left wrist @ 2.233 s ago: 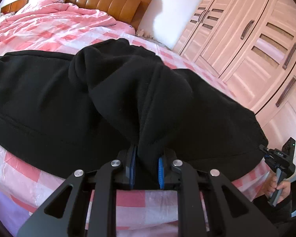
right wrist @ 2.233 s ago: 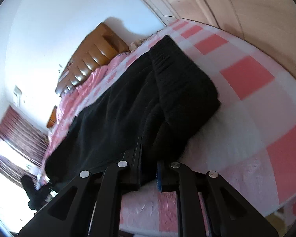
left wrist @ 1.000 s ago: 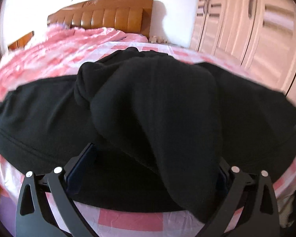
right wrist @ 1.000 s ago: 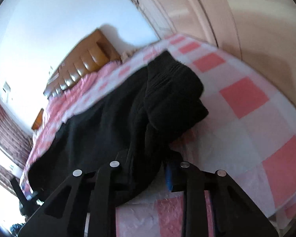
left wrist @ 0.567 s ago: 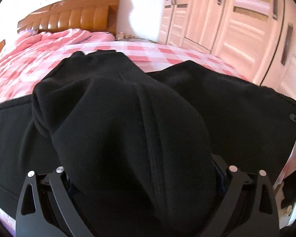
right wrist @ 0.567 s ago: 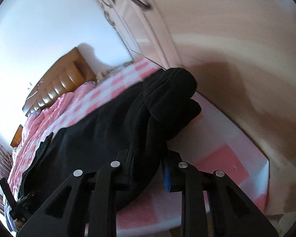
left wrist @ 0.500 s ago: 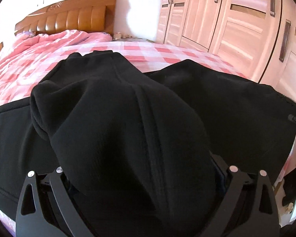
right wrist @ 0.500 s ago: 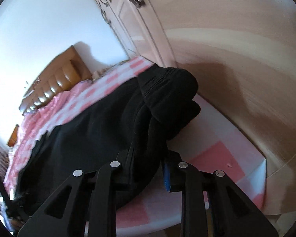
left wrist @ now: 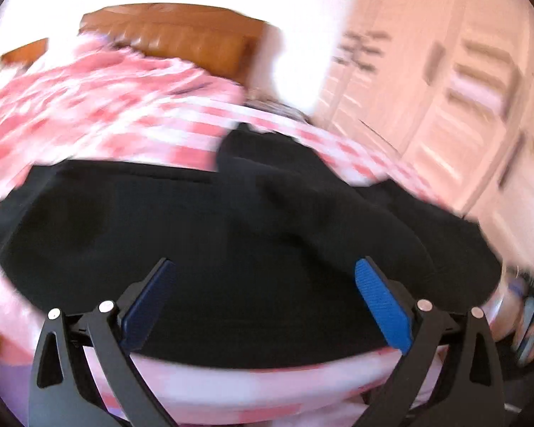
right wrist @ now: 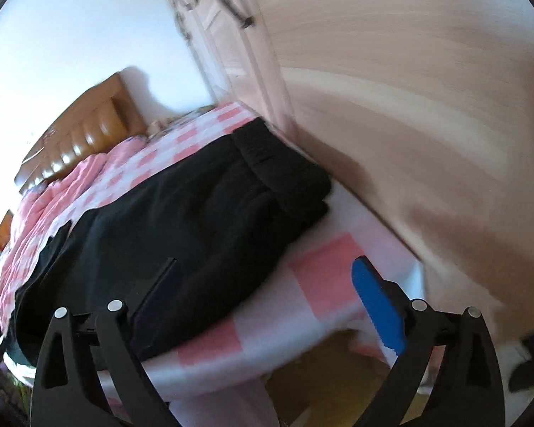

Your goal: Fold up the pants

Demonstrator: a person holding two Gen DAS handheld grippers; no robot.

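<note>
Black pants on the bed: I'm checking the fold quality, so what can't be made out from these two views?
- Left wrist view: motion blur smears the pants; fold edges and seams are unreadable.
- Right wrist view: the pants' near-left end is cut off by the left finger of the open right tool and the frame edge.
- Both views: the underside layers are hidden by the top layer.
- Left tool: open, touching nothing visible.

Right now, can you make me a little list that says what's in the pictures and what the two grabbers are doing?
pants: black pants lying folded over on the bed, nothing gripping them
bed: pink and white checked sheet, wooden headboard at the far end
left gripper: open wide, blue pads apart, just in front of the pants
right gripper: open wide, by the bed's corner, holding nothing
nearby: pale wardrobe doors beside the bed
picture: blurry, so small details are unclear
</note>
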